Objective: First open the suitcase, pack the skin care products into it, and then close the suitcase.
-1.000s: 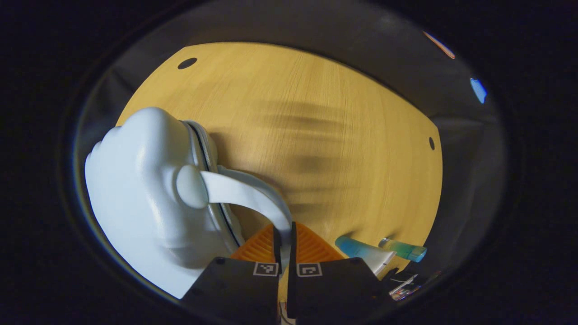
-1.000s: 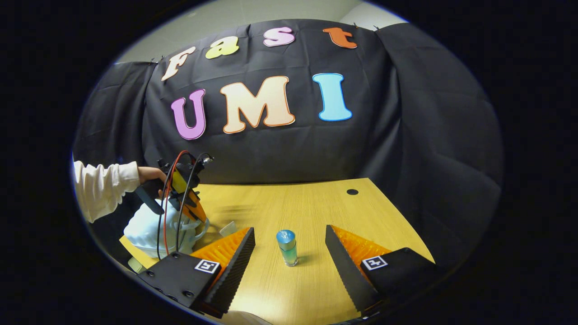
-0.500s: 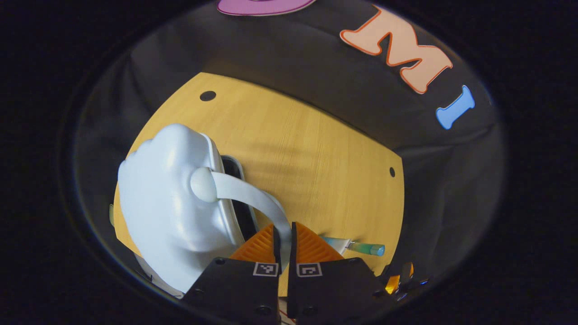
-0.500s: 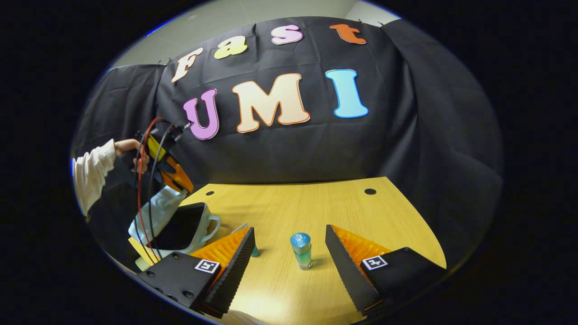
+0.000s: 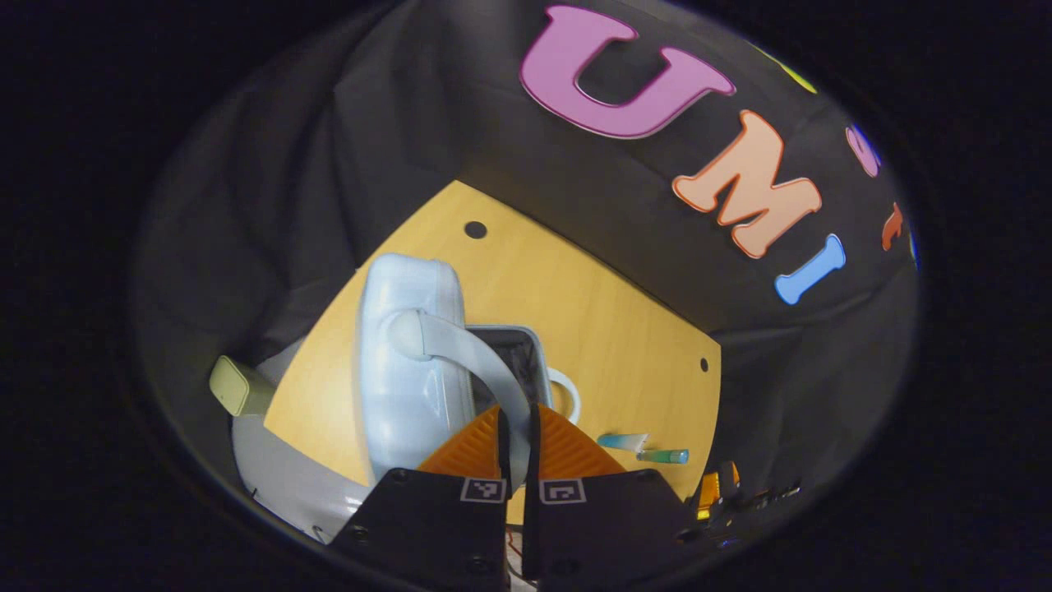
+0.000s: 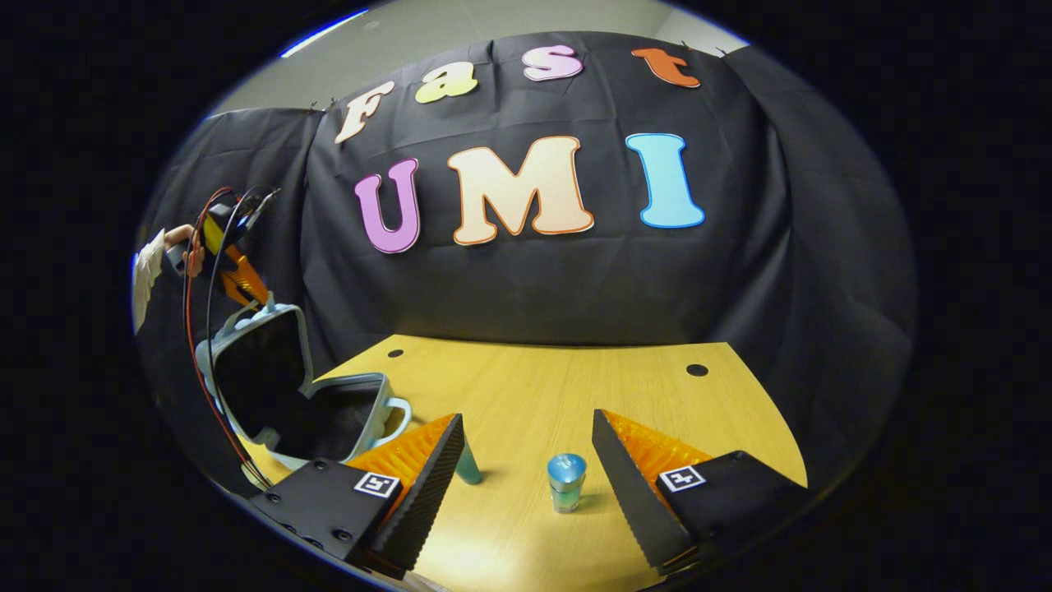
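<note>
Up on the left, our left gripper pinches the pale blue plastic suitcase's lid handle, lid raised. Our right gripper, spread wide, flanks a small blue-capped bottle standing on the wooden table.

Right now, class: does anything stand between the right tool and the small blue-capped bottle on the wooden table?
Nothing visible does. The small blue-capped bottle stands upright on the wooden table, in the gap ahead of the open right tool.
</note>
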`<action>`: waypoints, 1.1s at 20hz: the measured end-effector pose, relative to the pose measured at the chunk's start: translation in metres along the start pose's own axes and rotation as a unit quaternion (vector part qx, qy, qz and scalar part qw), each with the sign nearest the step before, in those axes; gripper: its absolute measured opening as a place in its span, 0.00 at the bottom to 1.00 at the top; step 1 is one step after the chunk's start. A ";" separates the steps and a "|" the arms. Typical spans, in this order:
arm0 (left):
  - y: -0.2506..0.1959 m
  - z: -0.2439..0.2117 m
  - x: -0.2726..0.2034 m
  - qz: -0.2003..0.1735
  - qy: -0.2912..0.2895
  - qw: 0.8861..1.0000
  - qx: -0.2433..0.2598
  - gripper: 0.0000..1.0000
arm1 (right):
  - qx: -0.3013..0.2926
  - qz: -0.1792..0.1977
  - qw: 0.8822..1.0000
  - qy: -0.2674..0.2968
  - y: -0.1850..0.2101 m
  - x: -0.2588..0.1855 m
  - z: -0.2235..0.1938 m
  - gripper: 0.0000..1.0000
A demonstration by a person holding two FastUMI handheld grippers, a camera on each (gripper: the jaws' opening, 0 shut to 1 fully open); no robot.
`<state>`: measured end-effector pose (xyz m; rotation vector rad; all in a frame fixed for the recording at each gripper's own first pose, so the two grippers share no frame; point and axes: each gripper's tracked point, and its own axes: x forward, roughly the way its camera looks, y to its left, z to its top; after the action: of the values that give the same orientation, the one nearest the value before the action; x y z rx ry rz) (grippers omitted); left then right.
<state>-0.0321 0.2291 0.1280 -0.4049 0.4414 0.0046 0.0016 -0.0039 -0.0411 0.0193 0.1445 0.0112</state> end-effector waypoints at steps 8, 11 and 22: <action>0.142 -0.013 -0.031 0.120 0.013 0.993 0.008 0.00 | 0.023 0.000 1.000 -0.004 0.022 0.016 0.006 0.98; 0.198 -0.025 -0.031 0.182 0.020 0.983 0.022 0.01 | 0.020 0.000 1.000 -0.006 0.032 0.017 0.005 0.98; 0.283 -0.096 0.053 0.164 0.069 0.983 -0.049 0.00 | 0.015 -0.026 1.000 0.006 0.037 0.021 0.001 0.98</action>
<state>-0.0497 0.4483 -0.0806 -0.4264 0.6431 0.3215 0.0217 0.0333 -0.0420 0.0457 0.1570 -0.0431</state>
